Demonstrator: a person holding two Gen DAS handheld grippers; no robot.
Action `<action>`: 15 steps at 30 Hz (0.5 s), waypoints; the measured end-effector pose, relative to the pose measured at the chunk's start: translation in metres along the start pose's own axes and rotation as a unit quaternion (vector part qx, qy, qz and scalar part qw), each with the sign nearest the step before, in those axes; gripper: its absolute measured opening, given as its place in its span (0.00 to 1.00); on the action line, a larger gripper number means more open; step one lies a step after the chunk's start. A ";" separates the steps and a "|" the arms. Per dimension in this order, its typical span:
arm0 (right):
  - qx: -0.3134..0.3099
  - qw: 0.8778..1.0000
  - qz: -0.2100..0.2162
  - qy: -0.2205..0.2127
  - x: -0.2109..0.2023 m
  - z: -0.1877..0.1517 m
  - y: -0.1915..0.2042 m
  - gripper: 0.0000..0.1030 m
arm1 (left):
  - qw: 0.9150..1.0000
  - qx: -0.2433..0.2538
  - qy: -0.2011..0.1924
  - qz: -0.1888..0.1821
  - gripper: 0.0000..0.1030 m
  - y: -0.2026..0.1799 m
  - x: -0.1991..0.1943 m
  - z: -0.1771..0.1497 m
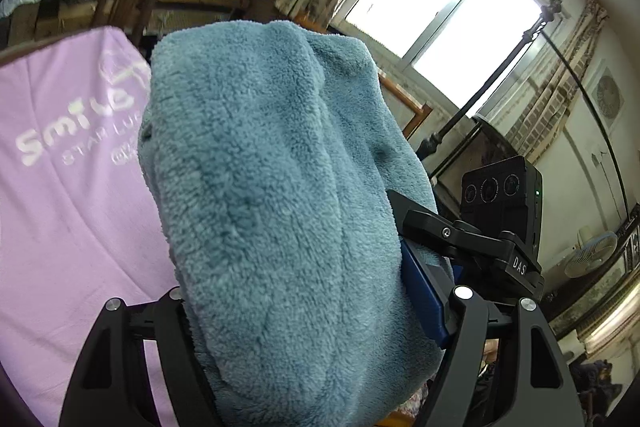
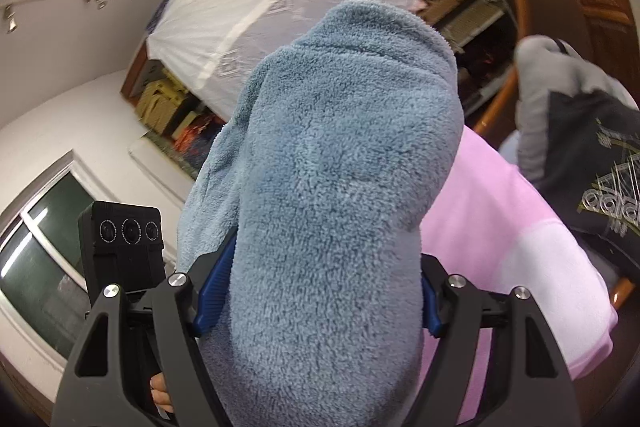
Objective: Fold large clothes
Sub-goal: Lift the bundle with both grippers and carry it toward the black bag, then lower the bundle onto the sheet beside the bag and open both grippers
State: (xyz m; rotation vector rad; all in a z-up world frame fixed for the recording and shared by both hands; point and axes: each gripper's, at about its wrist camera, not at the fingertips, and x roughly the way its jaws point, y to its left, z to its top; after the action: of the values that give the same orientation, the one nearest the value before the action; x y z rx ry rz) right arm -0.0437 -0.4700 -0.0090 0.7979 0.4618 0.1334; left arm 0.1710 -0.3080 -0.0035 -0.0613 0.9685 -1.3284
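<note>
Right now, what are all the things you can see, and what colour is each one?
fleece garment: one, blue-grey, bunched between both grippers' fingers, held up.
sheet: one, lilac with white lettering, spread out behind the garment.
window: one, bright, upper right of left view.
fan: one, white, far right.
dark printed garment: one, black and grey, right of right view.
left gripper: one, black, blue pads, clamped on fleece.
right gripper: one, black, blue pads, clamped on fleece.

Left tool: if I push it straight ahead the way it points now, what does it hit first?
The blue fleece garment it already grips; that fills the line ahead. Past it probably the purple sheet, though depth is unclear.
</note>
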 end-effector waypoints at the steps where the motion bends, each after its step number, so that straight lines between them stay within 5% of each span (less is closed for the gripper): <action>1: 0.008 1.000 -0.002 0.003 0.004 0.000 -0.008 0.70 | 1.000 -0.005 0.009 0.000 0.75 0.007 0.009 -0.001; 9: 0.070 0.996 -0.026 0.044 0.050 -0.017 -0.067 0.70 | 0.997 -0.050 0.058 0.004 0.75 0.059 0.061 -0.003; 15: 0.097 0.990 -0.069 0.072 0.082 -0.039 -0.111 0.71 | 0.992 -0.064 0.100 0.048 0.77 0.090 0.098 -0.019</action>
State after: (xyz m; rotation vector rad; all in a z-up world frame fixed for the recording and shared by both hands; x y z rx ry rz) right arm 0.0055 -0.4982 -0.1401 0.9485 0.6714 0.0174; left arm 0.2228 -0.3538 -0.1195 0.0221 1.2122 -1.1981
